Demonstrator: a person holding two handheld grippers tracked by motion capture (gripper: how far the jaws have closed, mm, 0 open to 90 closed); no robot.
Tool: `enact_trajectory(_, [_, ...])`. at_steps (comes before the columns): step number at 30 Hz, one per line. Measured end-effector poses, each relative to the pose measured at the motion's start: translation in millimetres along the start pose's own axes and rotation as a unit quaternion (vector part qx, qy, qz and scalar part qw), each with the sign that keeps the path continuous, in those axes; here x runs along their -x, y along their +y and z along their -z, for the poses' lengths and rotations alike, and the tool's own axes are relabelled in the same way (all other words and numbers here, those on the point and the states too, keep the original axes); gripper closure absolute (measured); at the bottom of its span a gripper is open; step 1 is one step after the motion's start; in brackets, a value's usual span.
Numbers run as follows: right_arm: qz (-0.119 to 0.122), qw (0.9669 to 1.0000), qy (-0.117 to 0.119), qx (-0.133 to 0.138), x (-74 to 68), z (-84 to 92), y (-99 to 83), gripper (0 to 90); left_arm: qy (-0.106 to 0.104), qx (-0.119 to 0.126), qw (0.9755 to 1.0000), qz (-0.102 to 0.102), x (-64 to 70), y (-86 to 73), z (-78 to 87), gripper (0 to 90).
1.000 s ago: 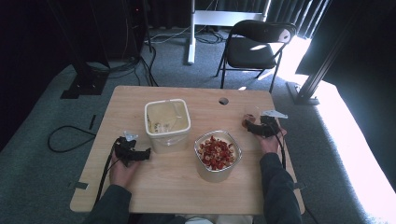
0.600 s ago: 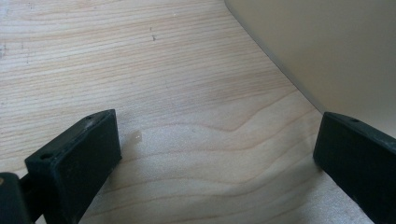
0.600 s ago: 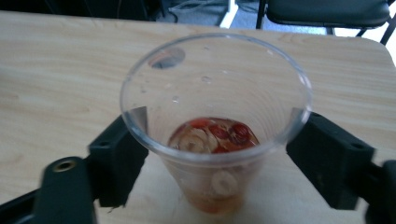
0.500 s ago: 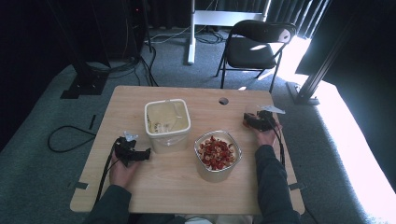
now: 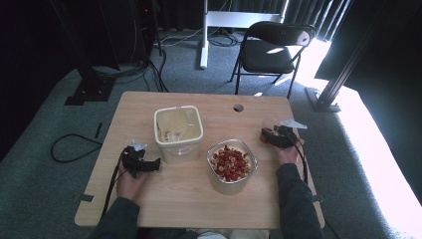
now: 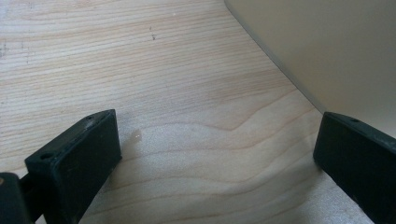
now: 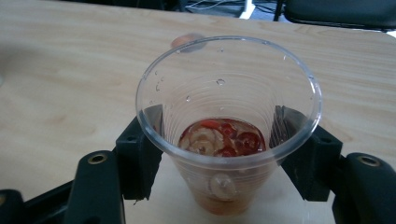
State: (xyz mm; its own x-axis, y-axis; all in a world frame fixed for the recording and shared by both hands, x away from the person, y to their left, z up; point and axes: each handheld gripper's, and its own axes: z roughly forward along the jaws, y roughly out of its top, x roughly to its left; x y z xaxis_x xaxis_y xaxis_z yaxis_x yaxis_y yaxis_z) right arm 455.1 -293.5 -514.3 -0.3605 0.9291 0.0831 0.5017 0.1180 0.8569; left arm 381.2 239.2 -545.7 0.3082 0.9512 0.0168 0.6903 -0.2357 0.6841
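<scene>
A clear plastic cup (image 7: 224,79) stands on the wooden table (image 5: 199,199) with red and beige pieces in its bottom and droplets on its wall. My right gripper (image 7: 217,133) is shut on it, one black jaw against each side. In the high view that gripper (image 5: 267,135) sits at the table's right edge. A clear bowl (image 5: 232,162) full of the same red and beige pieces stands mid-table. Left of it, a cream tub (image 5: 178,130) holds pale contents. My left gripper (image 5: 149,164) rests on bare wood, open (image 6: 215,154), with the tub's wall (image 6: 327,46) just beside its right jaw.
A round hole (image 5: 238,107) pierces the table near its far edge. A black folding chair (image 5: 271,50) stands beyond the table. Cables (image 5: 69,147) lie on the grey carpet to the left. Bare wood lies in front of the bowl.
The right gripper with the cup shifted slightly away and came back toward the person. The left gripper, tub and bowl have stayed put.
</scene>
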Motion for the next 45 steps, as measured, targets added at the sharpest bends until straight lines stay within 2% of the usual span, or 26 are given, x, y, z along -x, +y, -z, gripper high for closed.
enact_trajectory(9, [0.024, 0.9995, 0.02, 0.0, -17.4, 39.8, -26.1, 35.0, 0.0, 0.0, 1.0, 0.0, 0.0, 0.1, 0.0, 1.2])
enact_trajectory(13, [0.036, 0.9987, 0.035, 0.001, -29.7, 57.0, -37.9, 34.5, 0.0, -0.001, 1.0, 0.0, -0.1, 0.1, 0.1, 1.2])
enact_trajectory(16, [0.035, 0.9982, 0.05, 0.003, -39.0, 70.4, -48.5, 33.9, 0.0, -0.001, 1.0, 0.0, 0.0, 0.1, 0.1, 1.2])
enact_trajectory(23, [0.04, 0.9976, 0.056, 0.01, -53.2, 95.8, -67.2, 33.3, 0.0, -0.001, 1.0, 0.0, 0.0, 0.1, 0.1, 1.2])
enact_trajectory(27, [0.05, 0.9974, 0.051, 0.013, -59.3, 107.3, -75.0, 33.0, -0.001, -0.001, 1.0, 0.0, 0.1, 0.4, -0.1, 1.2])
enact_trajectory(31, [0.057, 0.9969, 0.052, 0.015, -62.6, 112.5, -79.0, 30.9, -0.001, 0.0, 1.0, 0.0, 0.1, 0.5, -0.3, 1.2])
enact_trajectory(33, [0.051, 0.9972, 0.052, 0.018, -62.0, 112.3, -80.2, 30.4, -0.002, 0.0, 1.0, -0.001, 0.0, 0.6, -0.4, 1.2])
enact_trajectory(41, [0.051, 0.9973, 0.05, 0.015, -59.3, 106.4, -80.4, 29.2, -0.002, 0.0, 1.0, -0.001, 0.1, 0.5, -0.4, 1.2])
enact_trajectory(45, [0.057, 0.9973, 0.047, 0.002, -59.3, 99.5, -80.8, 31.2, -0.002, 0.0, 1.0, -0.001, 0.2, 0.4, -0.2, 1.2])
